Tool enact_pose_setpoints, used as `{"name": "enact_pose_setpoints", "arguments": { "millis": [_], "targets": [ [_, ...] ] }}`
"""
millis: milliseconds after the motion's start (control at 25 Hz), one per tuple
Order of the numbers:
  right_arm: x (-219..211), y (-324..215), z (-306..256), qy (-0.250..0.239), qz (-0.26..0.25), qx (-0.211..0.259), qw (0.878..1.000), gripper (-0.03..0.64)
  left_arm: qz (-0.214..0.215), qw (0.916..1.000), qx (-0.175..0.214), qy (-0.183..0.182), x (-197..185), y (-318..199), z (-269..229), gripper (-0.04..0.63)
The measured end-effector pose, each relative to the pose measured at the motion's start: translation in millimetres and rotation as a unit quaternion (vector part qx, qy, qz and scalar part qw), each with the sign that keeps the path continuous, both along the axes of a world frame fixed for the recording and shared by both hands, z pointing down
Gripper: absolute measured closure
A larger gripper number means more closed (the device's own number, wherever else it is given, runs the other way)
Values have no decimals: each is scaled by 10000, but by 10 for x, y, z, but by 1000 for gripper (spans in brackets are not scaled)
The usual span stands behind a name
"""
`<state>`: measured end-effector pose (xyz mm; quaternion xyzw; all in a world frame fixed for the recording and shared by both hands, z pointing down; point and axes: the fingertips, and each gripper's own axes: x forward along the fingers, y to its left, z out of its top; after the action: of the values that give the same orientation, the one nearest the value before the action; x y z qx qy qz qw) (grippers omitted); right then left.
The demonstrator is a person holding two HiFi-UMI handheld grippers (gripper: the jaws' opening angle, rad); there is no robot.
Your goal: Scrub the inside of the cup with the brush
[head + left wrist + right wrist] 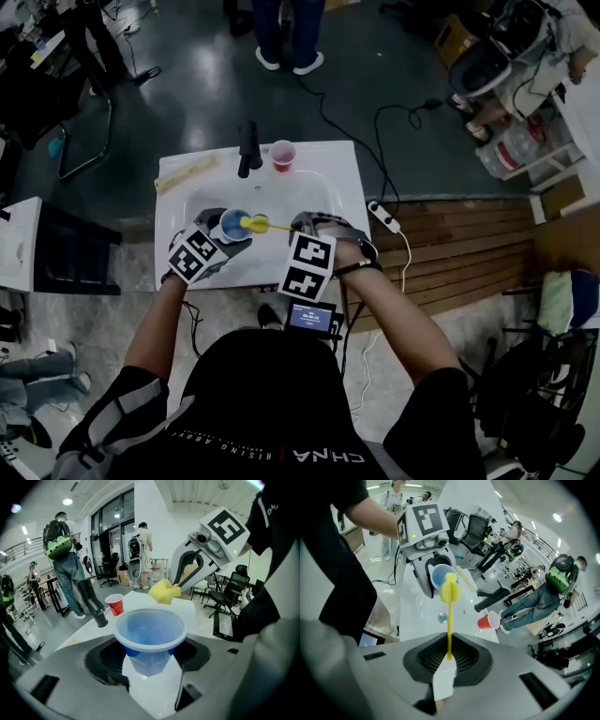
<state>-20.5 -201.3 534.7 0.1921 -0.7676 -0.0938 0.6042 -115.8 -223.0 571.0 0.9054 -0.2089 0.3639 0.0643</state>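
A blue plastic cup point(149, 634) sits between the jaws of my left gripper point(150, 665), which is shut on its lower body, with the mouth facing away from the camera. In the head view the cup point(232, 225) is held over the sink basin. My right gripper point(447, 660) is shut on the thin handle of a yellow brush point(449, 620). The yellow brush head point(164, 591) hangs just past the cup's far rim, outside the cup. From above, the brush point(257, 224) points left from the right gripper point(298, 225) toward the cup.
A white sink counter point(323, 173) carries a red cup point(282, 155) and a black faucet point(248, 148) at its back edge. A white power strip point(384, 217) lies on the floor to the right. People stand beyond the counter.
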Motion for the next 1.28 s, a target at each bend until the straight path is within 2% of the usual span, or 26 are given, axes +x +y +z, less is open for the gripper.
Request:
{"name": "enact_pose_setpoints", "arguments": {
  "millis": [160, 320, 560, 720, 960, 1280],
  "targets": [
    [110, -41, -16, -598, 536, -205, 9966, 580, -41, 9994, 48, 328, 32, -114, -54, 301],
    [212, -101, -13, -1134, 979, -326, 9882, 580, -25, 9965, 158, 817, 121, -271, -118, 301],
    [338, -196, -33, -2155, 1554, -523, 9626, 580, 125, 9904, 304, 1344, 334, -437, -88, 301],
    [467, -286, -61, -2724, 1922, -671, 9404, 580, 220, 9890, 258, 1441, 502, -500, 57, 301],
    [598, -369, -8, -3327, 2286, -862, 9108, 580, 211, 9884, 71, 1502, 644, -579, 394, 301],
    [797, -519, 1, -3703, 2516, -987, 8887, 580, 174, 9868, -97, 1607, 793, -658, 534, 301]
  ]
}}
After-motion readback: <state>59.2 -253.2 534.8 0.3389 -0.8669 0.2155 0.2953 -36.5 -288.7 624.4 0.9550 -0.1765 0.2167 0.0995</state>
